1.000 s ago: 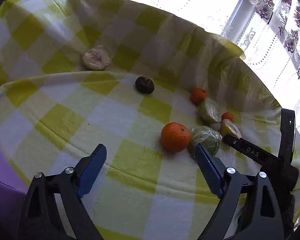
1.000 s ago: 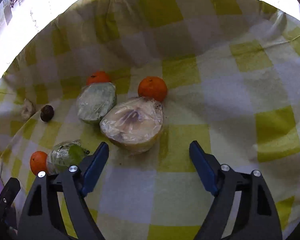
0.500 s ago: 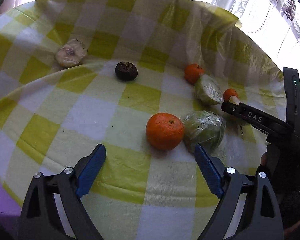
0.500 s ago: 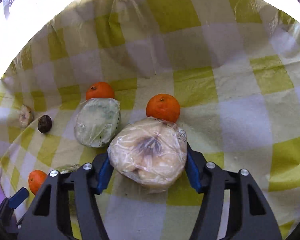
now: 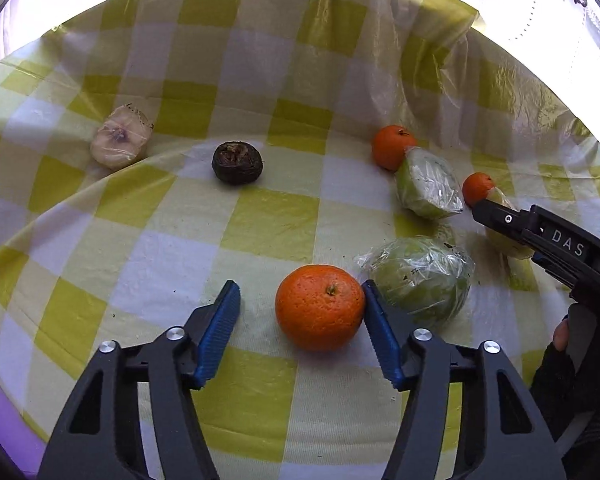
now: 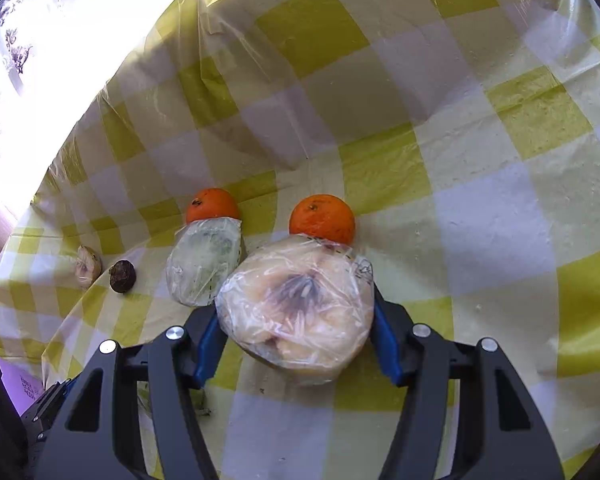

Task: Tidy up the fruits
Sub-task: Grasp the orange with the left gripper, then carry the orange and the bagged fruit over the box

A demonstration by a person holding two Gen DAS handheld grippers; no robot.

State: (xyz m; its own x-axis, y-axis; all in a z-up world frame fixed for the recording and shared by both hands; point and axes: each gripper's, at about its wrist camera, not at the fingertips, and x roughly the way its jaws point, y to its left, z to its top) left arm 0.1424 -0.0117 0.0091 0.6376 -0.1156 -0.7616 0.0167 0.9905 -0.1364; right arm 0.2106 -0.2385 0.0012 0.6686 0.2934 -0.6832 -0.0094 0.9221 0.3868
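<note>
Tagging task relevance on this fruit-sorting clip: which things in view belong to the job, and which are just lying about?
Job:
big orange
far orange
small right orange
wrapped pale half
near green wrapped piece
far green wrapped piece
small wrapped pale piece
dark shrivelled fruit

Lying about:
checked cloth
curtain

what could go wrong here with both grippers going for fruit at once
1. The left gripper has just been closing around the orange; only its right pad touches, so the round fruit may get nudged sideways.
2. The wrapped green fruit sits right against that pad and could be pushed.
3. The right gripper grips the wrapped pale cut fruit through loose film, which might slip.
</note>
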